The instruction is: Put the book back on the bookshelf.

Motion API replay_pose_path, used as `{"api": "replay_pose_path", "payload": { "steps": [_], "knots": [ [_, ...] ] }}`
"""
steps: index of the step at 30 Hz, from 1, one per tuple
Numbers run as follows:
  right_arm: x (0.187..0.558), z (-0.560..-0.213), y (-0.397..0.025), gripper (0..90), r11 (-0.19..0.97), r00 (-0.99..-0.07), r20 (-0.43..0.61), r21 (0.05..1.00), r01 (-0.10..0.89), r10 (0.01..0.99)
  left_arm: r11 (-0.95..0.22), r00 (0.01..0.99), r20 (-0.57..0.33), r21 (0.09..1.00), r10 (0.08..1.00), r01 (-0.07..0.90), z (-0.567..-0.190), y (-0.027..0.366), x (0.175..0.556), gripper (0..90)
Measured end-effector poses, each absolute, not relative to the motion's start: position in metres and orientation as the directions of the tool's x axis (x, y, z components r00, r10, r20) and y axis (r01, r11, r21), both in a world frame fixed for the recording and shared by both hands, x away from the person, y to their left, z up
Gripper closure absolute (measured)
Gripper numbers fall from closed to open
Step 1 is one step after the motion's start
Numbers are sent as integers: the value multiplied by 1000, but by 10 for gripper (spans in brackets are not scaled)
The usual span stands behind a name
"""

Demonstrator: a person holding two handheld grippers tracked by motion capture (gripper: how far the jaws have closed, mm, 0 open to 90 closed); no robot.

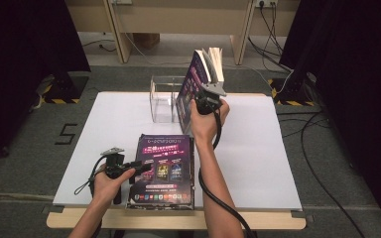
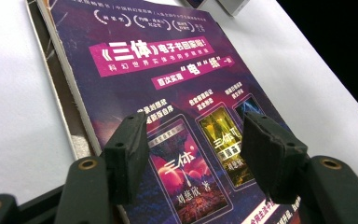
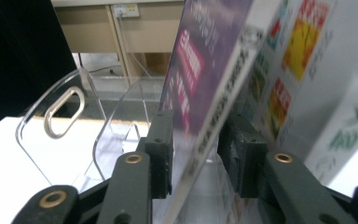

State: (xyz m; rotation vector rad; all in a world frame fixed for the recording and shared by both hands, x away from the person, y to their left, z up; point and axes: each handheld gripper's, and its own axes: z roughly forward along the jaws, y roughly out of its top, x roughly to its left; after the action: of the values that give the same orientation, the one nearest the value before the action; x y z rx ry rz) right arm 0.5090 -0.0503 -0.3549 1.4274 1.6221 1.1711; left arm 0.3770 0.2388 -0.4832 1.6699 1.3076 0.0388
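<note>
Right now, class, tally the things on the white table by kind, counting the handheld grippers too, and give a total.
Books: 2 (flat book, held book)
Clear acrylic stand: 1
Grippers: 2 (left gripper, right gripper)
Total: 5

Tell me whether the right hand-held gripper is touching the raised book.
Touching. The right gripper view shows the right hand-held gripper with both jaws pressed on the raised book's cover edge.
</note>
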Motion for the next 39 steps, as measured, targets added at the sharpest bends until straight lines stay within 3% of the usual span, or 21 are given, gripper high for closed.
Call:
{"api": "replay_pose_path", "payload": {
  "steps": [17, 39],
  "knots": [
    [490, -367, -66, 616, 5, -264, 113, 912, 411, 958, 51, 422, -501, 688, 756, 724, -483, 237, 377, 405],
    [472, -372, -90, 603, 108, -384, 95, 873, 476, 918, 59, 408, -498, 686, 765, 726, -482, 239, 377, 404]
  ]
}}
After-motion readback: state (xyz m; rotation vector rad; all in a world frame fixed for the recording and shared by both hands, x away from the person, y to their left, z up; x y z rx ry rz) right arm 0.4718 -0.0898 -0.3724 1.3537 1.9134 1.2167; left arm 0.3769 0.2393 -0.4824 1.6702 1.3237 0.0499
